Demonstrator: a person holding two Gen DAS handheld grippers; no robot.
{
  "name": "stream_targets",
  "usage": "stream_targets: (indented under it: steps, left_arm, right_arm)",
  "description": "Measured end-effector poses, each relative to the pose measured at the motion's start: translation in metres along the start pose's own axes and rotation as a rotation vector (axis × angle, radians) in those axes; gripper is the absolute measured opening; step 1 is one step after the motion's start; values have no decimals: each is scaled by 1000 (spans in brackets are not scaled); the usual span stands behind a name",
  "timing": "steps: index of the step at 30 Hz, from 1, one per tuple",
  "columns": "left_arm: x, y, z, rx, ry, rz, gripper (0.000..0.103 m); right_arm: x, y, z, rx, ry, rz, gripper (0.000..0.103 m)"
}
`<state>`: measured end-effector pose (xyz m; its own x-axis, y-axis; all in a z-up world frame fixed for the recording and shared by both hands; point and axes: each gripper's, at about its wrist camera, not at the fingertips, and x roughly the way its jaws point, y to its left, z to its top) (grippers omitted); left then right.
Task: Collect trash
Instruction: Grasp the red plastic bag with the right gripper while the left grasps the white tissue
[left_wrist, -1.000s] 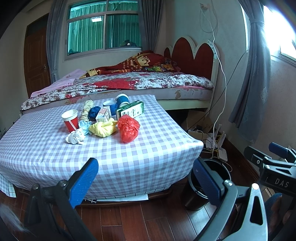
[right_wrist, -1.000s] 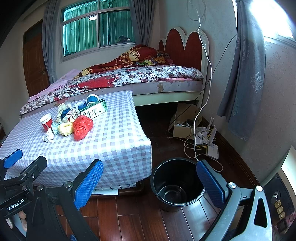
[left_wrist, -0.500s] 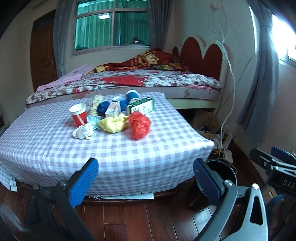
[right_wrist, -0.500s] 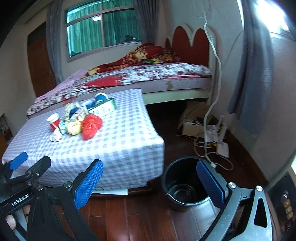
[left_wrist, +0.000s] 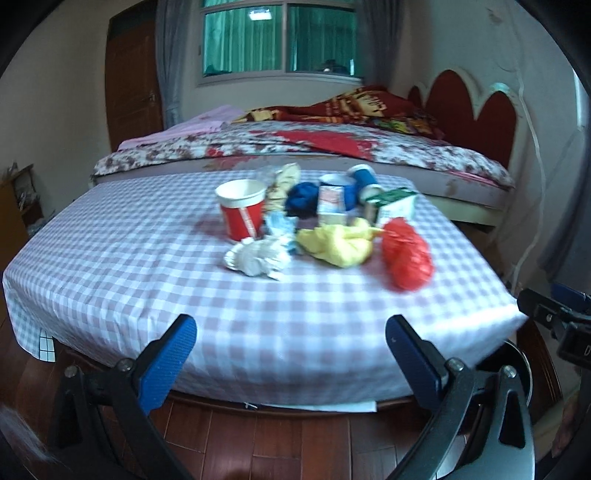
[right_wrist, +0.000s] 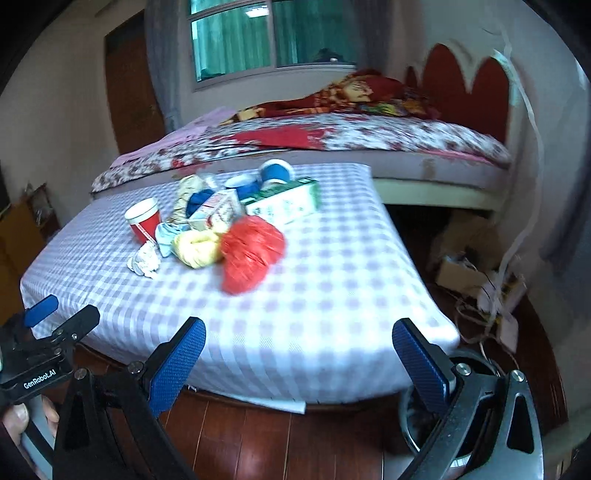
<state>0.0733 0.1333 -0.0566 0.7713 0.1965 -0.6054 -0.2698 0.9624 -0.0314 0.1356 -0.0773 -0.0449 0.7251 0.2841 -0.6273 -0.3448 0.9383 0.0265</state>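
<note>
Two claws, both spread wide, empty: left claw (left_wrist: 291, 354), right claw (right_wrist: 299, 354), low in frame before near table (left_wrist: 110, 280) edge. Trash pile at frame centre: one red cup (left_wrist: 242, 212), one white paper wad (left_wrist: 256, 258), one yellow bag (left_wrist: 338, 243), one red bag (left_wrist: 408, 254), one green carton (right_wrist: 284, 205), blue items behind, count unclear. One black bin (right_wrist: 476, 363) lower right, mostly hidden. Versus earlier: both views closer to table, pile larger. Bare cloth ahead of pile; bed (left_wrist: 332, 147) behind.
</note>
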Motion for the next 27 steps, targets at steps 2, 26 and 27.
stream_targets:
  steps: [2,26,27]
  left_arm:
    - [17,5,5,-8,13,13,101]
    - [133,36,39,-85,92,-19,39]
    - [129,37,39,-88,76,-27,39]
  right_arm:
    - [19,11,6,-22,13,7,91]
    - [127,25,32,-1,136,81,31]
    - [122,22,33,3,122,81,31]
